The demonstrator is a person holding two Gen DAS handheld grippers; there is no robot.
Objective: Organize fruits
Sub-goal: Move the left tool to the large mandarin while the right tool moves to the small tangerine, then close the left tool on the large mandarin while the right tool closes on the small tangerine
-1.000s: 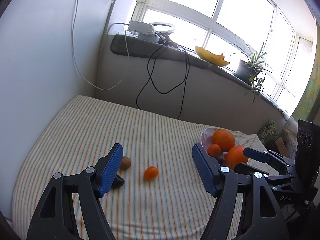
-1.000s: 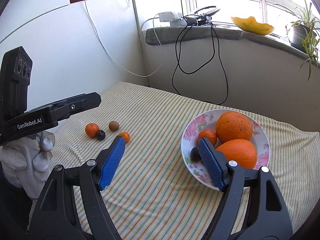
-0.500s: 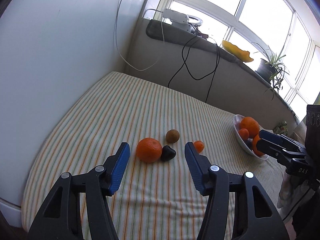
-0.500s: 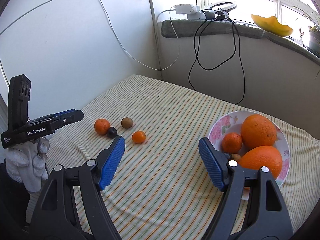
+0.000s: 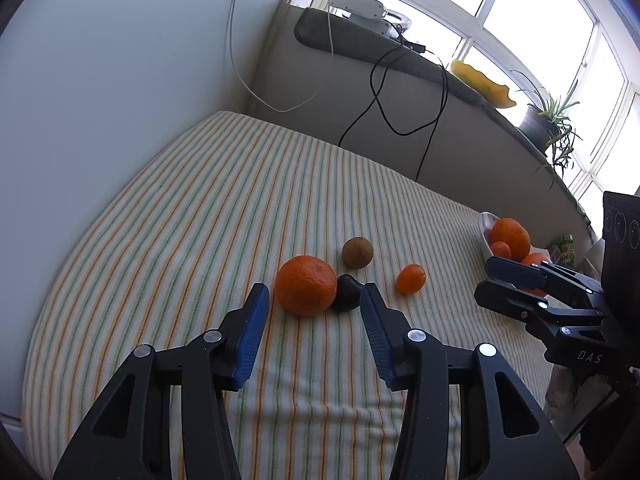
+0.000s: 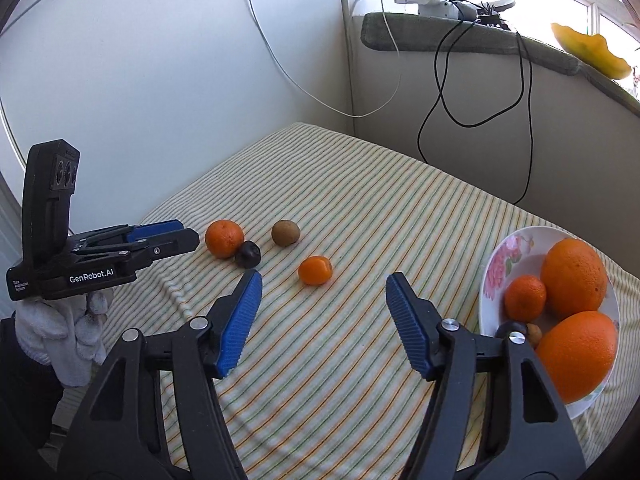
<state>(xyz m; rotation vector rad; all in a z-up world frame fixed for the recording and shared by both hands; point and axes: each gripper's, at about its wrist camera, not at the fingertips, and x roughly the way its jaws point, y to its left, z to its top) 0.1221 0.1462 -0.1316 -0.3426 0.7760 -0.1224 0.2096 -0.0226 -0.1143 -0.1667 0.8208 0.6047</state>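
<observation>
Fruits lie loose on the striped counter (image 6: 360, 208): a mandarin (image 5: 306, 291) touching a dark fruit (image 5: 347, 293) partly hidden behind the left tool's (image 5: 312, 305) finger, whose narrowing jaws are empty. The right tool (image 6: 322, 298) is closing too, empty, near a small orange (image 6: 315, 270). The bowl (image 6: 505, 256) is cut off at the frame edge.

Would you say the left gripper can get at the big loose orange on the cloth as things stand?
Probably yes: the left gripper, jaws closing and empty, points at the orange with bare cloth between; the dark fruit touching it may crowd one finger.
</observation>
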